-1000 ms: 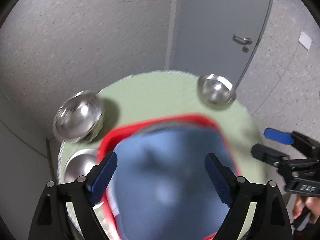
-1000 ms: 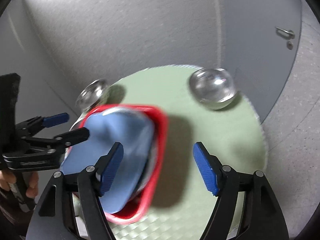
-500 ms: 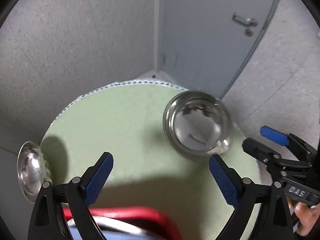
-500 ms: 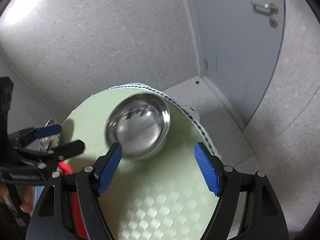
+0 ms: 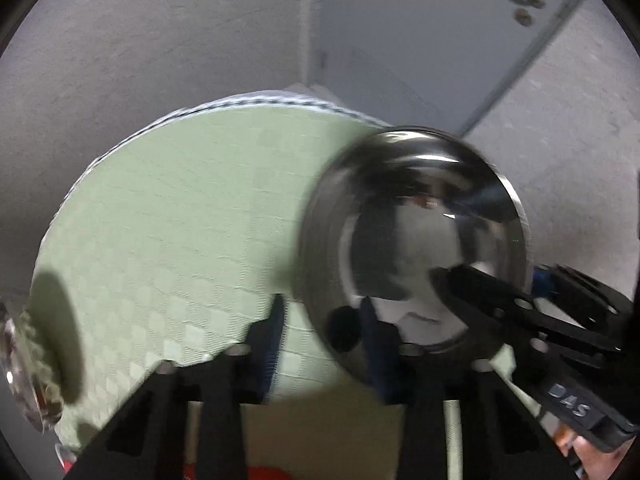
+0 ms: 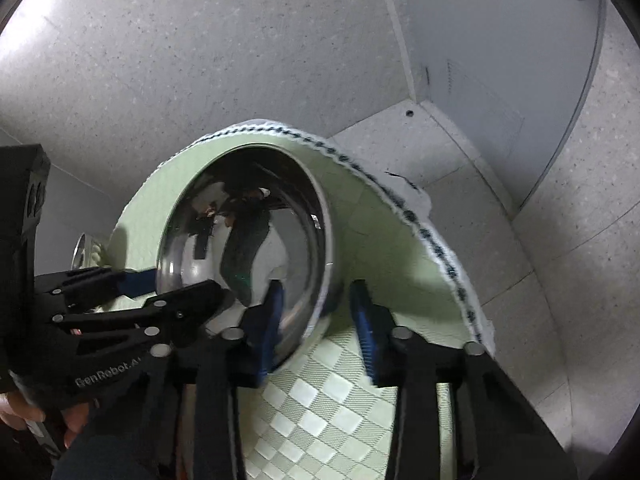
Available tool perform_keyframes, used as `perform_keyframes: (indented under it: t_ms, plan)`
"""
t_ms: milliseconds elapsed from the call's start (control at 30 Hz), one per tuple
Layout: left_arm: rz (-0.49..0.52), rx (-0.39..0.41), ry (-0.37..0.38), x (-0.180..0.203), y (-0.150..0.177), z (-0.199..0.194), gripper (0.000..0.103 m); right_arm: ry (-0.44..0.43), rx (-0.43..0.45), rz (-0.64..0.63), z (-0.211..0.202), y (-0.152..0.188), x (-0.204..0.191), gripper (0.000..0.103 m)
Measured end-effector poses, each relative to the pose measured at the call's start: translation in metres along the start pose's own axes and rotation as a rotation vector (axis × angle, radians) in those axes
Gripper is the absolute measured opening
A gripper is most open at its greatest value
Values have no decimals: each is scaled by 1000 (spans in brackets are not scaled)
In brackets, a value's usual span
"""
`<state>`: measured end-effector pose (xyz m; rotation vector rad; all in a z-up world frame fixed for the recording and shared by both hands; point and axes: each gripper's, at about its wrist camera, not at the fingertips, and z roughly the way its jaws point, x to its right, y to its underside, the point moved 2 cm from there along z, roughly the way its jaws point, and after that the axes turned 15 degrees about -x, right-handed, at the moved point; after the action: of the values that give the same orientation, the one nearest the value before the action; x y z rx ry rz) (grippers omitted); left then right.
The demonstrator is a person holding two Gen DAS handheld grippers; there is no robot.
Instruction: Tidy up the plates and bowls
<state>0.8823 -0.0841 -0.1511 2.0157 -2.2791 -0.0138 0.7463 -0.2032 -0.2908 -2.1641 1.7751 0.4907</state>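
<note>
Steel bowl (image 5: 420, 240) is sitting at the far right of the round surface, which is lying under a pale green checked cloth (image 5: 160, 240) with a white, dark-stitched border. Both tools are meeting at the bowl.

The left tongs (image 5: 324, 344) are reaching in at the bowl's near left rim. They are drawn fairly narrow, with one blue pad outside the wall over the cloth and the other inside the bowl. This view is smeared, so I cannot tell whether the pads are actually pinching the rim.

The right tongs (image 6: 318, 320) are straddling the rim at the bowl's near right side, also drawn narrow. The left pad is lying inside against the shiny inner wall and the right pad is standing outside. A thin dark strip is showing between the outer pad and the wall, so I cannot tell whether they are gripping.

In the right wrist view the bowl's mouth is facing the camera, and its mirror-like inside is reflecting the tools.

A second, smaller steel bowl (image 5: 24, 372) is resting at the far left edge of the surface, well apart from the first, and casting a dark shadow on the cloth. A red edge (image 5: 272, 474) is peeking in at the near side, beneath the left tool. A grey door (image 5: 400, 40) is standing behind the surface, between speckled walls.
</note>
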Motion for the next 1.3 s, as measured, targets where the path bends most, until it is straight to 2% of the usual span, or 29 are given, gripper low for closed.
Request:
perform_keyframes:
  t_ms: [100, 200, 367, 567, 700, 833, 900, 1033, 1167, 1300]
  plan:
    - [17, 28, -53, 4, -3, -4, 20, 33, 7, -7, -4, 2, -7, 28]
    - [12, 68, -18, 0, 1, -17, 20, 42, 22, -12, -13, 6, -17, 28]
    - [-5, 157, 24, -26, 31, -52, 20, 70, 79, -64, -45, 14, -55, 28]
    - [-100, 291, 71, -87, 84, -107, 20, 70, 107, -196, -68, 19, -137, 28]
    - [-186, 355, 43, -142, 123, -126, 20, 66, 91, -294, -59, 18, -204, 28]
    - [-288, 364, 38, -202, 155, -123, 20, 63, 42, -383, -32, 16, -268, 28]
    - [-330, 358, 39, -220, 173, -118, 20, 62, 10, -414, -14, 18, -293, 28]
    - [-396, 321, 42, -256, 187, -95, 20, 80, -49, -460, 22, 16, -334, 28]
    - [-436, 281, 70, -280, 186, -68, 20, 122, -99, -479, 54, 13, -352, 28]
    - [-450, 245, 86, -289, 171, -46, 20, 180, -128, -491, 76, 12, -353, 28]
